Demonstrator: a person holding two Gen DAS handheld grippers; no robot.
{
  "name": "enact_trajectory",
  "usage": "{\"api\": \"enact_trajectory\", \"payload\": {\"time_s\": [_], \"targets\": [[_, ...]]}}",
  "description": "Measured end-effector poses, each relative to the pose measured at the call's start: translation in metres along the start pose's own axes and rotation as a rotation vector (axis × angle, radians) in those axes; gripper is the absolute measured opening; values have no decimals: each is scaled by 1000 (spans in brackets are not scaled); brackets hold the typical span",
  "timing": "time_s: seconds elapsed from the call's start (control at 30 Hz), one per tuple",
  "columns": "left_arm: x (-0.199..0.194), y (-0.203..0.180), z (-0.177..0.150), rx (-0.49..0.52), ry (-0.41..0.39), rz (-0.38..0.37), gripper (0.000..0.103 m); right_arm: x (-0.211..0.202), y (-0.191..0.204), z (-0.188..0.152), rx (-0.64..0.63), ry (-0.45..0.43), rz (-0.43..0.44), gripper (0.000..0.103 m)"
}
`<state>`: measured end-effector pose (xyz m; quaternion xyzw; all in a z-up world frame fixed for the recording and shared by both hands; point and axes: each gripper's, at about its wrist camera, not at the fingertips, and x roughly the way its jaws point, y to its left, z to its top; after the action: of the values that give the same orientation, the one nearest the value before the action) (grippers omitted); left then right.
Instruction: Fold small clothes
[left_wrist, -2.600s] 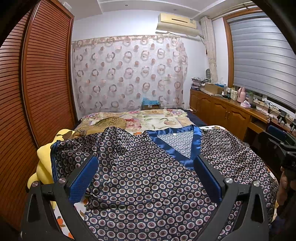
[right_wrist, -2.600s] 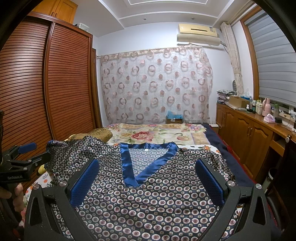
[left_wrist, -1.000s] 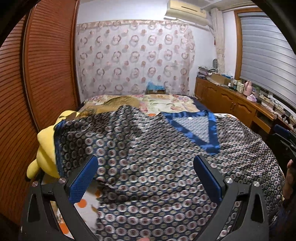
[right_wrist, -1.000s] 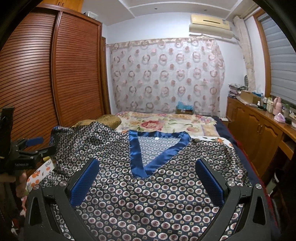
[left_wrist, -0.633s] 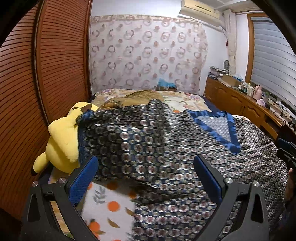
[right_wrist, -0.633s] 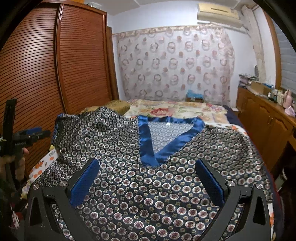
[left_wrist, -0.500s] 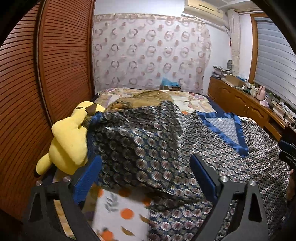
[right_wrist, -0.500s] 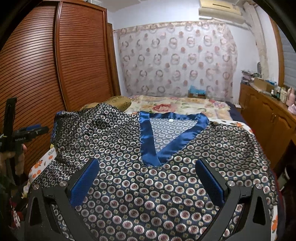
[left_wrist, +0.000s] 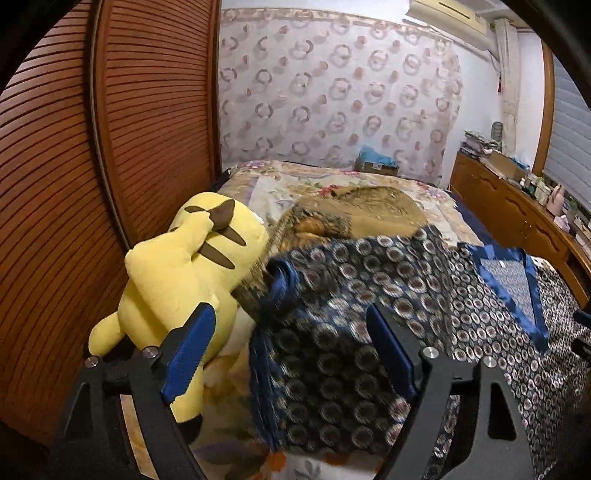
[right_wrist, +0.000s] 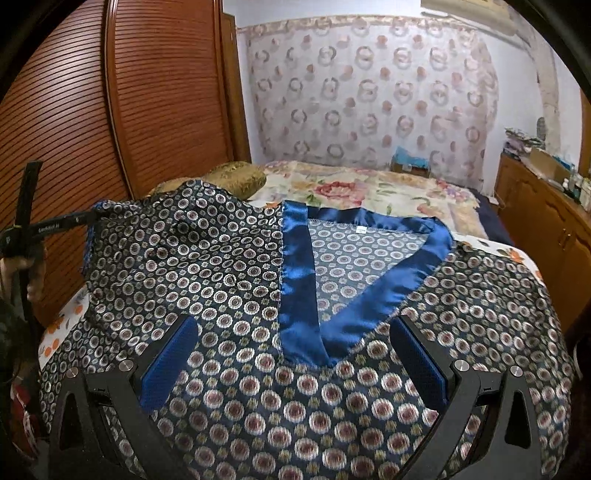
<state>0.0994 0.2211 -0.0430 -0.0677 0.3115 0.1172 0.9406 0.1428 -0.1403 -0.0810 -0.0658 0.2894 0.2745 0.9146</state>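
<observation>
Bedroom setting: a bed (right_wrist: 373, 192) with a floral cover stands beside a slatted wooden wardrobe (left_wrist: 147, 122). Spread across the bed lies a dark patterned shirt (right_wrist: 229, 266) with a blue satin collar (right_wrist: 299, 280). Left gripper (left_wrist: 291, 347): jaws apart and just been closing, the shirt's sleeve edge lying between and beyond them, unpinched; a yellow plush toy (left_wrist: 184, 273) sits behind the left jaw. Right gripper (right_wrist: 295, 362): jaws wide apart over the shirt front, the collar point just ahead between them.

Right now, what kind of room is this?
Most likely a bedroom: a bed with a flowered cover, tall slatted wardrobe doors, and a yellow plush toy beside the patterned top being folded.
</observation>
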Motion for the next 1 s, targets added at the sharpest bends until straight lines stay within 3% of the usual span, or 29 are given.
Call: {"api": "enact_trajectory", "payload": {"time_s": [0.03,0.1,0.33,0.4,0.5,0.73,1.0], "targets": [[0,1,1,1,-4,-4,84,4,0,3,-2,6,6,103],[3,4,2,3,-5,-32,66,8,1,7,-6,13,14,103],[9,11,-12,-15,48,-51,34,29,-2,16,-15,28,51,103],[9,11,-15,-5,49,-38,17,32,-4,17,-24,29,54,103],[4,10,-13,4,41,-47,6,34,-6,17,-28,28,59,103],[-27,-15,0,48,-11,-120,3,30,-8,13,-10,9,56,103],[-60,-97,41,171,-60,-317,3,5,-16,10,12,-38,23,103]]}}
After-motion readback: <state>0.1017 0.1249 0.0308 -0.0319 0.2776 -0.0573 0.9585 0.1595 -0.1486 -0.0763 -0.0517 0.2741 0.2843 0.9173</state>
